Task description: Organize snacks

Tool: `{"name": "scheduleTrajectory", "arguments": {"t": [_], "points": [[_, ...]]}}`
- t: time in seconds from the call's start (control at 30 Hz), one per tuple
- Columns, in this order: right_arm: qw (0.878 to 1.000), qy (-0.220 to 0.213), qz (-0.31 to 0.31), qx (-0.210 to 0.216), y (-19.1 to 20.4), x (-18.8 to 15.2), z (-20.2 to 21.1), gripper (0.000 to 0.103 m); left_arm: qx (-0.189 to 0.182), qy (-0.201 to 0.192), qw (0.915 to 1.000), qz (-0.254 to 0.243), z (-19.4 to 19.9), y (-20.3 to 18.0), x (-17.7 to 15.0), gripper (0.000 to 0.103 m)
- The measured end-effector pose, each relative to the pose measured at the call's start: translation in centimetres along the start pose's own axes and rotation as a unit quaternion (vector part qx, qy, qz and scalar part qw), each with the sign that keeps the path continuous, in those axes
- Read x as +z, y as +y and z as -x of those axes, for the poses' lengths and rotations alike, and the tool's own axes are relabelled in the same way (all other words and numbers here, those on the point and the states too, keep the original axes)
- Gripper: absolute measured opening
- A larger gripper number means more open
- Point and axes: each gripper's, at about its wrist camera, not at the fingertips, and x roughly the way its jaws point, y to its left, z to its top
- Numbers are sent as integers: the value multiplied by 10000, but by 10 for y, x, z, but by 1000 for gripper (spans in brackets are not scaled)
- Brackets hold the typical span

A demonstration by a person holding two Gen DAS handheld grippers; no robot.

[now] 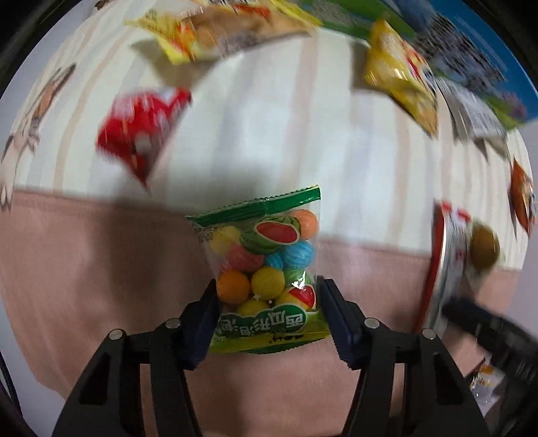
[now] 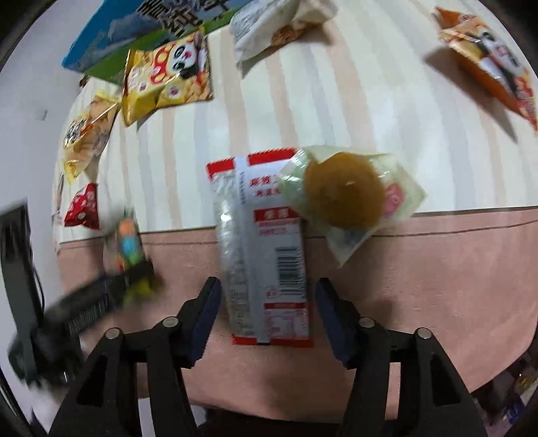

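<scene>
While my left tool [image 1: 269,319] pinches the candy bag [image 1: 262,269] by its lower sides, pads pressed into the film, the bag stands out ahead of the fingers: clear plastic, a green crimped top edge, a green and yellow printed band at the bottom, watermelon pictures, and round orange, yellow, blue and pink balls inside. My right tool [image 2: 269,316] is clamped on a white packet [image 2: 265,255] with red borders and a barcode, its far end overlapping a pale green wrapper [image 2: 349,201] with a round brown cake inside. Below both lies the surface [image 2: 336,111], cream-striped cloth with a pink border. Farther out sit a red pouch [image 1: 141,131], yellow panda bag [image 2: 168,77], orange bag [image 2: 487,64] and blue box [image 2: 134,30].
</scene>
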Motion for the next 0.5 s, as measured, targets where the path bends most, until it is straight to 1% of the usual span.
{"name": "scheduleTrajectory", "arguments": {"t": [0.1,0.17,0.23,0.3,0.33,0.37,0.4,0.5], "points": [[9998,25,-21,-179,1,11,-4,63,11,76,10000,24,-6,-3,-14,57],[9992,-77,35,-403,20,26,-10,64,51,77,10000,0,-9,-6,-19,57],[9974,-192,186,-664,29,31,-14,63,77,72,9999,-30,-10,-8,-19,57],[9956,-289,276,-848,30,36,-15,54,70,83,9999,-26,-10,-10,-22,57],[9949,-311,313,-904,30,34,-14,52,64,96,9999,-22,-11,-12,-25,57],[9948,-286,370,-902,31,32,-14,49,43,115,9999,-12,-11,-15,-26,57],[9954,-157,424,-846,30,28,-14,48,8,135,9999,12,-9,-15,-33,57],[9977,335,472,-363,23,10,-16,47,-75,218,9997,33,-12,-12,-45,57]]}}
